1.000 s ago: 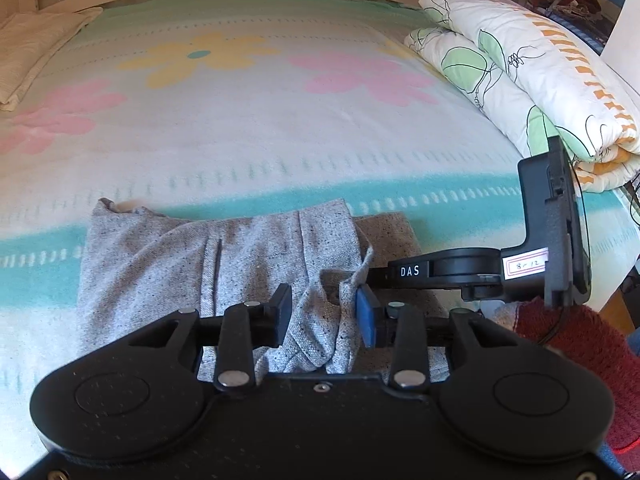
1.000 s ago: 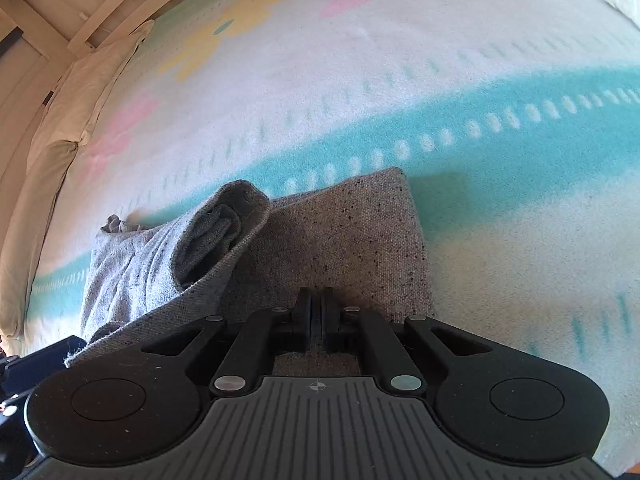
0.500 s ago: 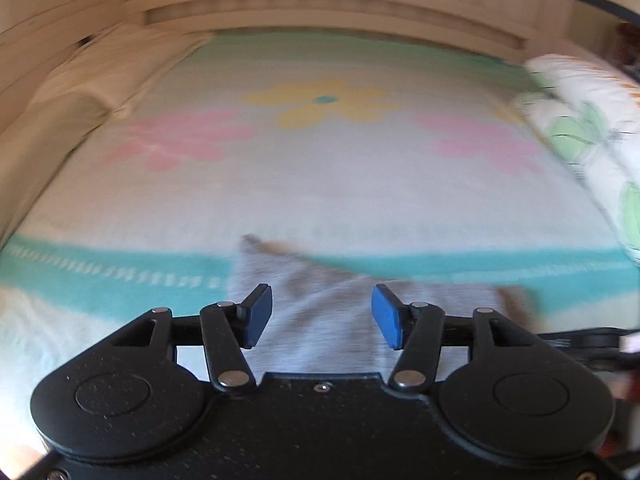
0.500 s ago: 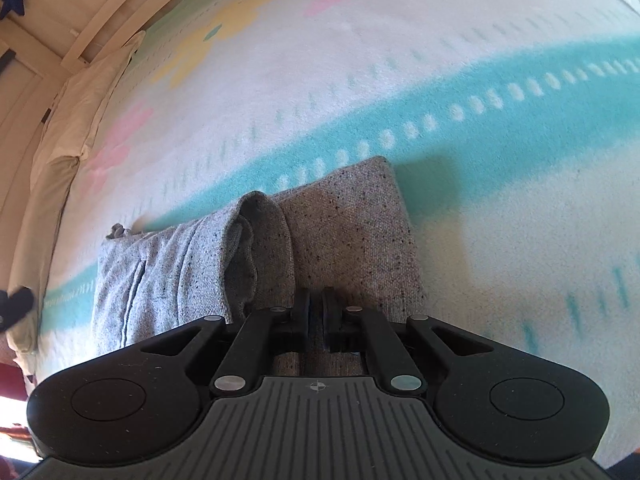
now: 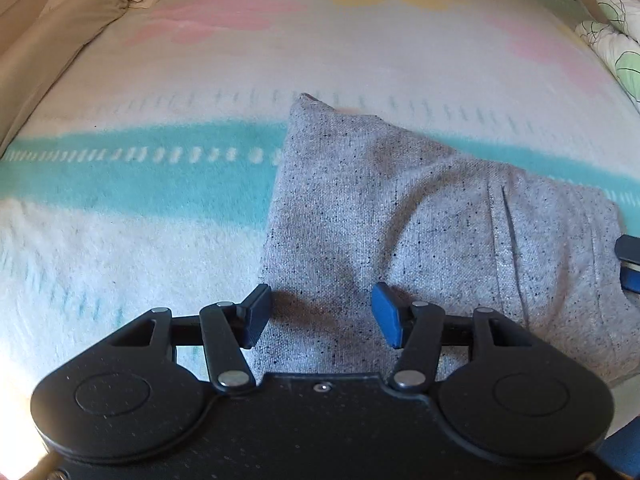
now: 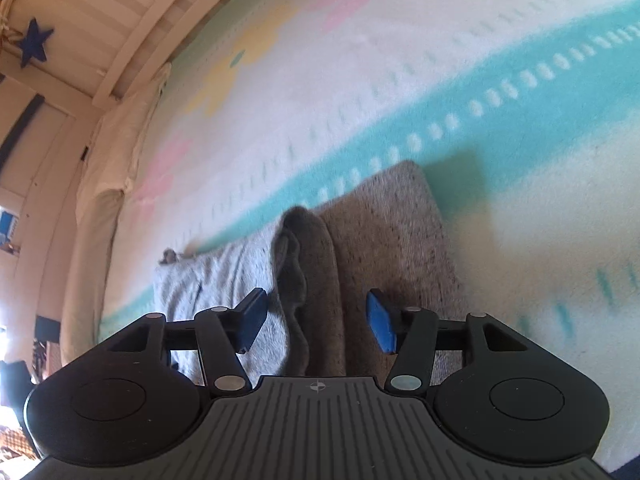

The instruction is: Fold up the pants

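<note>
- Both sets of jaws stand apart; the right gripper (image 6: pixel 317 322) has just been opening, its blue pads spread either side of a rumpled ridge of cloth without pressing on it
- Left gripper (image 5: pixel 322 316) is parted too, having just widened a little, with grey cloth showing between its pads but nothing pinched
- Grey speckled pants (image 5: pixel 420 216) lie on a blanket (image 5: pixel 140 216) patterned with a turquoise band and pastel flowers, spread over a bed
- Judging by their shape, the pants are already doubled into a compact, roughly rectangular bundle, so most of the folding looks done
- One layer looks untidy: seen from the right wrist, a loose roll of fabric (image 6: pixel 298 248) humps up across the middle, over a flatter section (image 6: pixel 396 240) lying in shade
- What seems left is smoothing that hump, and perhaps one more fold
- Left gripper points steeply down at the bundle's near left corner, close above the cloth
- Right gripper tilts down less steeply, over the bundle's near edge at its other end
- Tip of the right gripper shows at the right border of the left wrist view (image 5: pixel 630 264)
- A folded duvet (image 5: pixel 616 40) lies at the bed's far right
</note>
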A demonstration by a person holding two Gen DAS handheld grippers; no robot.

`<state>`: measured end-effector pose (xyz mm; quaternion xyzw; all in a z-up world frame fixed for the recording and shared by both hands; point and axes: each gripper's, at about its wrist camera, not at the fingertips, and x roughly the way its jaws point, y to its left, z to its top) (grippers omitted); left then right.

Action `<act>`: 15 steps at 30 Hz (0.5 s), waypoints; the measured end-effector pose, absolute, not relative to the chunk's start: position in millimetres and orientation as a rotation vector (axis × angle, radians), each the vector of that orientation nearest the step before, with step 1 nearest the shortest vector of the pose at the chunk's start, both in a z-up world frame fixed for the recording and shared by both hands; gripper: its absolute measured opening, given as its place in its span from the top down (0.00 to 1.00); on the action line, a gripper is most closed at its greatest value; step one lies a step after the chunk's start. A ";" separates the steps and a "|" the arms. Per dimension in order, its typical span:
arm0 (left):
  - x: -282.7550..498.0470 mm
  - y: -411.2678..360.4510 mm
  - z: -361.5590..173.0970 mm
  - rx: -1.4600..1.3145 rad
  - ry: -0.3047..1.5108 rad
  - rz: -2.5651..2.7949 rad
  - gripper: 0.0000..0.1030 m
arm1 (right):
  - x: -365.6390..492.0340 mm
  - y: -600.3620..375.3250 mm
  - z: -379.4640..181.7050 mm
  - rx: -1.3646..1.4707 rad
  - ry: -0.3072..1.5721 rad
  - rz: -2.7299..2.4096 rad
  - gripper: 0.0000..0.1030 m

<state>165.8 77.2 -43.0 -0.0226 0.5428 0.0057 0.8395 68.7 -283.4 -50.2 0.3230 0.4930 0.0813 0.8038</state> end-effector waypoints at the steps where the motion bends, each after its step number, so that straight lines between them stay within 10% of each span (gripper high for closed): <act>1: 166.0 77.0 -43.0 -0.047 1.147 0.010 0.41 | 68.9 -279.7 -52.5 0.681 1.068 0.180 0.49; 9: 169.2 98.6 -24.9 -0.086 1.069 0.077 0.41 | 70.5 -244.4 -48.1 0.465 1.087 0.236 0.49; 15: 178.2 118.5 -31.8 -0.074 1.058 0.162 0.41 | 60.3 -209.0 -29.0 0.150 1.009 0.257 0.91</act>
